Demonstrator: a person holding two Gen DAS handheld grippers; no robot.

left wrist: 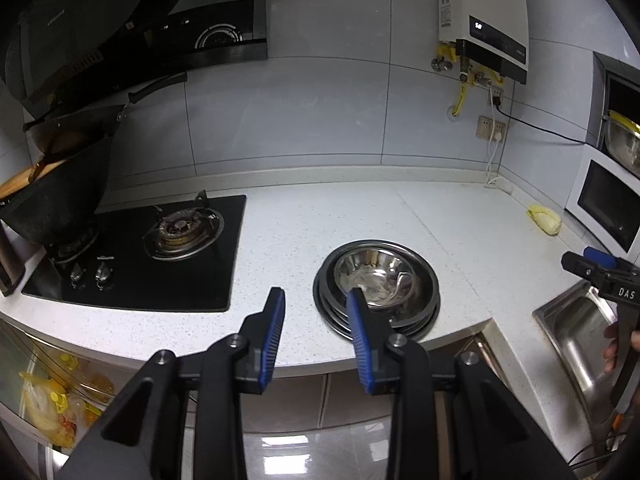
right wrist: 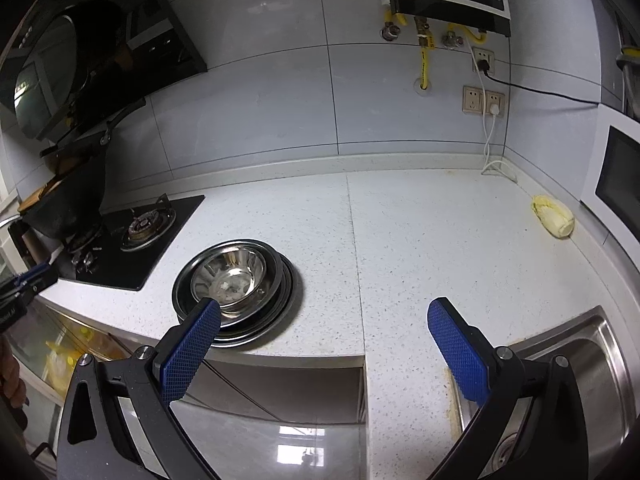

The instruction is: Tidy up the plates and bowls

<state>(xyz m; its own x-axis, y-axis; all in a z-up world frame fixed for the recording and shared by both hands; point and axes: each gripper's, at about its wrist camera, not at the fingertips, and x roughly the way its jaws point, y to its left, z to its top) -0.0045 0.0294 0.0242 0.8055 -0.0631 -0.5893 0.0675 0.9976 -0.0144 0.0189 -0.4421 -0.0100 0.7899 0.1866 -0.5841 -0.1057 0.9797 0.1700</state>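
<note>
Far left: one black wok sits on the left burner of a black two-burner gas hob; the right burner is bare. Two knobs at the hob's front edge. One range hood above.

Left hand-held gripper: its two blue pads stand a little apart with nothing between them, hanging over the front edge of the white speckled table, just left of the stack.

Task items: one stack of steel dishes near the table's front edge, between hob and sink. One bowl sits on top, nested upright; under it are flat plates, at least three rims visible, exact count hard to tell. From the right wrist view the same stack lies left of the table seam, with the bowl in it.

Right hand-held gripper: two blue pads spread wide, empty; the left pad overlaps the stack's near rim in view, contact unclear, and the right pad is over the sink corner. Part of the person's hand shows on its handle.

Right side: one steel sink, one yellowish vegetable by the far right of the table, one white microwave, and one water heater on the tiled wall.
</note>
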